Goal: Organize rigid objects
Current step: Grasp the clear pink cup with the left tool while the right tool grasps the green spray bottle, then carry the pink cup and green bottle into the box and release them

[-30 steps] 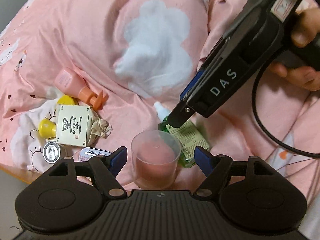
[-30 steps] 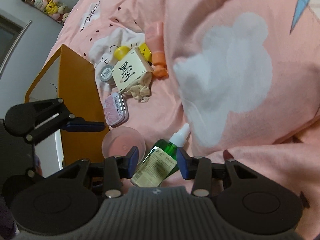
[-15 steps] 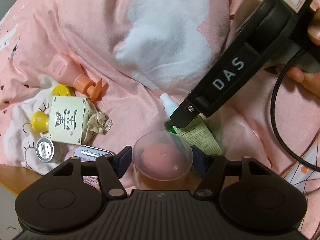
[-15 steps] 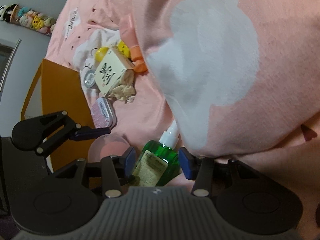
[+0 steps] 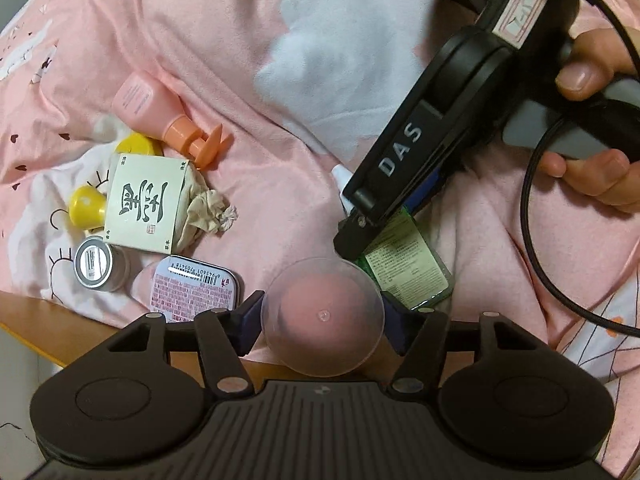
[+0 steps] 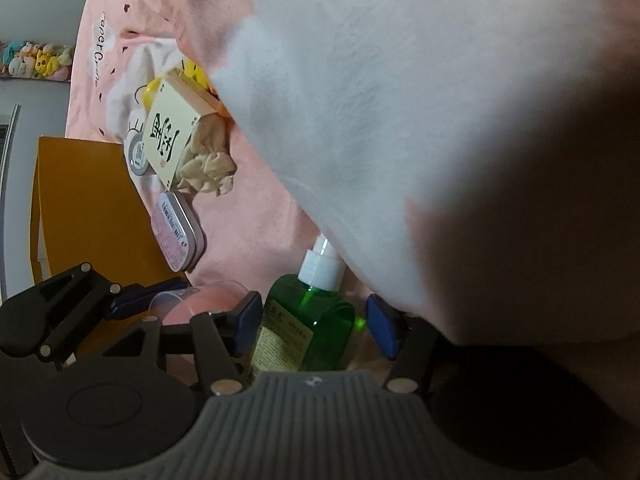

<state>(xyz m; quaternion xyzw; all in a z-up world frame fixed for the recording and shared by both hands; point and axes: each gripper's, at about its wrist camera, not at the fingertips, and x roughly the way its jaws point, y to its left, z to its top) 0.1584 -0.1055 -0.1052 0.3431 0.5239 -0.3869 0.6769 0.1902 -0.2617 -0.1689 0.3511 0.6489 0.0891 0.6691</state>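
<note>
Left gripper (image 5: 322, 322) clamps the clear plastic cup (image 5: 323, 322), pads on both sides, at the edge of the pink bedspread (image 5: 240, 32). Right gripper (image 6: 312, 322), jaws just widening, straddles the green spray bottle (image 6: 310, 320) lying beside the cup (a gap shows at the right pad).

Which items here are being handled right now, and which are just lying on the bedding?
In hand:
- clear plastic cup, clamped between the left gripper fingers
- green spray bottle, between the right gripper fingers, which have just been opening and stand clear of it

Lying about:
- pink pump bottle
- cream box
- pink tin
- small round jar
- crumpled cloth pouch
</note>
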